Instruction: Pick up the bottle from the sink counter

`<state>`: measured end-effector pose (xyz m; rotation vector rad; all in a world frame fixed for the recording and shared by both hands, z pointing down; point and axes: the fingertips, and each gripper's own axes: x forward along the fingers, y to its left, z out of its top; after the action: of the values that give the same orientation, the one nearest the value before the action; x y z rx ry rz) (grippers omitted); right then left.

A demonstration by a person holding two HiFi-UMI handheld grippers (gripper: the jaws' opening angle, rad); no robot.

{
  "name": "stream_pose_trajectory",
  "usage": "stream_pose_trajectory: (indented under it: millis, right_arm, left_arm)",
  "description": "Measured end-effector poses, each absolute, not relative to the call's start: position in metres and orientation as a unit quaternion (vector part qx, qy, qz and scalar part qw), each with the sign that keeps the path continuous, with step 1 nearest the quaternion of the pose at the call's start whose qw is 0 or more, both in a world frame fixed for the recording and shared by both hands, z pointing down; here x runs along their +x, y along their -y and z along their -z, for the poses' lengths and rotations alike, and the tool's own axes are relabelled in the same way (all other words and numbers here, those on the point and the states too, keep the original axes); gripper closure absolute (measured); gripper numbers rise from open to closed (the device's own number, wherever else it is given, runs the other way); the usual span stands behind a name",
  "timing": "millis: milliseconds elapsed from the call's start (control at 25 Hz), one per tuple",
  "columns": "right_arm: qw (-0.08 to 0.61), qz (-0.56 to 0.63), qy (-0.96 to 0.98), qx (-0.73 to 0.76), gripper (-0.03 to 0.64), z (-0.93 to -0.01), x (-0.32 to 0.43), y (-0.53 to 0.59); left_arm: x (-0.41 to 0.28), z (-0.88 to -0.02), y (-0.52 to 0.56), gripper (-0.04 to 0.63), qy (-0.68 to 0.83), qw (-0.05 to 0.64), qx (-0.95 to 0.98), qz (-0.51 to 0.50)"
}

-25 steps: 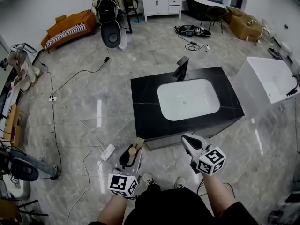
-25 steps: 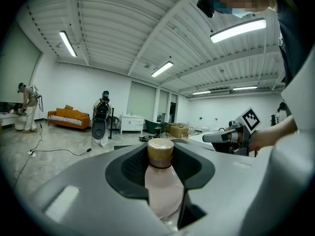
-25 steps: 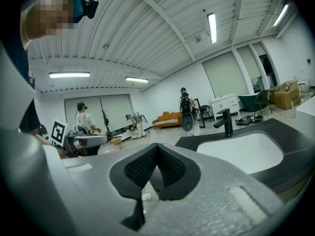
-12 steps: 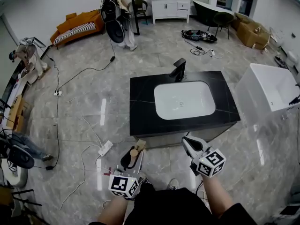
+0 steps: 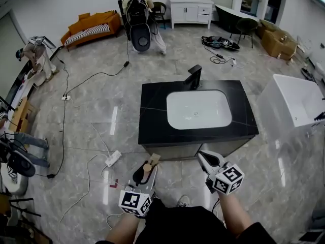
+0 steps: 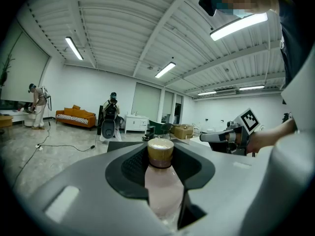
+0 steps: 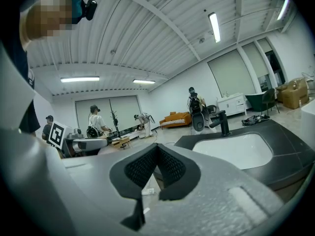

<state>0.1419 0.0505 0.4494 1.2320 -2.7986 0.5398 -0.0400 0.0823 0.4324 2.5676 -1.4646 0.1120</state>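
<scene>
A pale pink bottle (image 6: 162,188) with a tan cap (image 6: 160,152) stands between the pads of my left gripper (image 6: 160,149), which is shut on it. In the head view the left gripper (image 5: 143,176) hangs over the floor in front of the black sink counter (image 5: 152,118), the bottle's cap (image 5: 148,166) poking out of it. My right gripper (image 5: 207,160) hovers near the counter's front right corner; its pads (image 7: 170,166) meet with nothing between them. The white basin (image 5: 198,109) and black faucet (image 5: 193,77) sit in the counter.
A white tub (image 5: 297,105) stands to the right of the counter. A power strip (image 5: 112,158) and cables lie on the floor at left. A person with a backpack (image 5: 138,19) walks at the back, near an orange sofa (image 5: 91,27) and a white cabinet (image 5: 192,8).
Both grippers keep their pose and the bottle stays held. The view has drifted a little, so the counter sits slightly lower. The backpack person at the back has walked to the right.
</scene>
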Motion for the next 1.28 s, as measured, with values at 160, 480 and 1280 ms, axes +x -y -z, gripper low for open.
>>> stream_pose_trajectory:
  millis: [160,480,1280]
  right_arm:
    - [0.023,-0.175,0.904,0.390,0.617,-0.454,0.145,-0.054]
    - [0.034,-0.175,0.906,0.383,0.617,-0.457,0.148,-0.061]
    - [0.042,-0.171,0.910,0.376,0.617,-0.457,0.145,-0.064]
  left_arm:
    - [-0.036,-0.437,-0.087,0.454,0.496,0.091,0.863,-0.037]
    - [-0.033,-0.435,-0.091,0.454,0.503,0.089,0.859,-0.033]
    - [-0.031,-0.433,-0.090,0.454,0.499,0.088,0.861,-0.033]
